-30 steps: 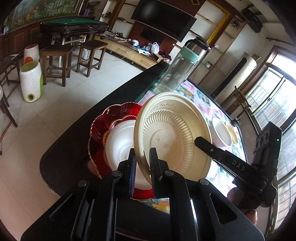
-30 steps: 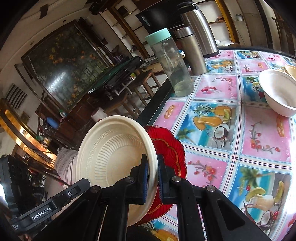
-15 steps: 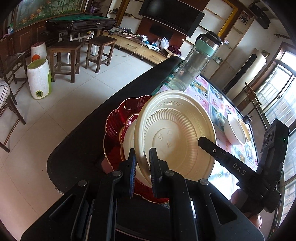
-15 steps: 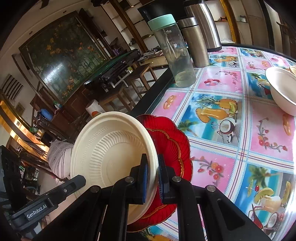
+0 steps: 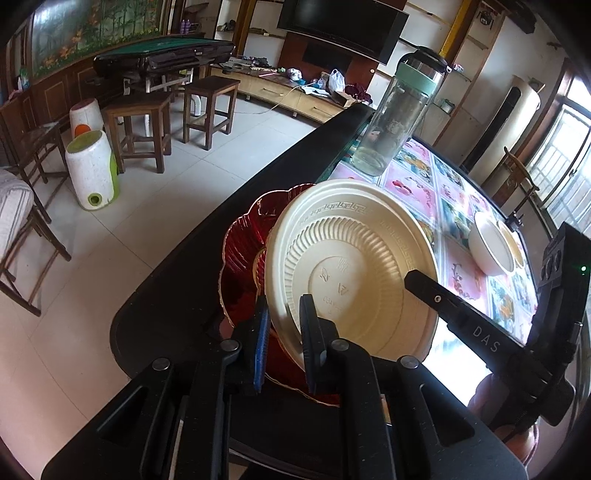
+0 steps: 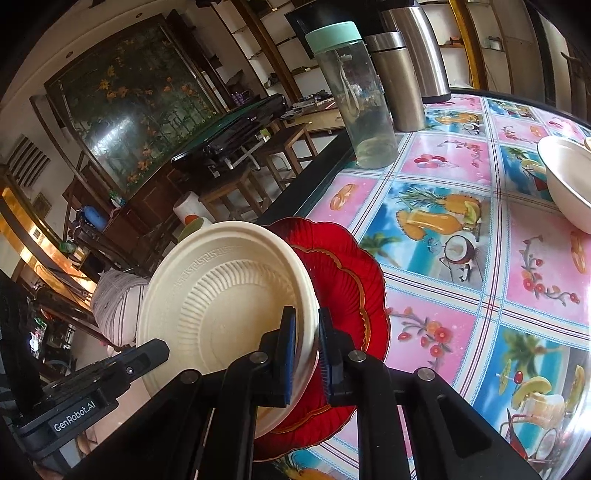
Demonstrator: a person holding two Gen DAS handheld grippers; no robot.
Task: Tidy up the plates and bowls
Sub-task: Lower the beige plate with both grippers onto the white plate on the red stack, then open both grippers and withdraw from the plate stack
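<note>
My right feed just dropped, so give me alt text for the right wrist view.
The right claw pinches the rim of a cream plate, held tilted on edge above a red plate on the fruit-patterned table. A clear bottle and white bowl stand farther back.

I am working in a home's living and dining room: a wall-mounted television point(image 5: 341, 27) hangs at the far end above a low cabinet point(image 5: 291, 98). Wooden stools point(image 5: 138, 129) surround a green-topped games table point(image 5: 162, 59) on the left, and my near table point(image 6: 461, 221) wears a fruit-print oilcloth.
</note>
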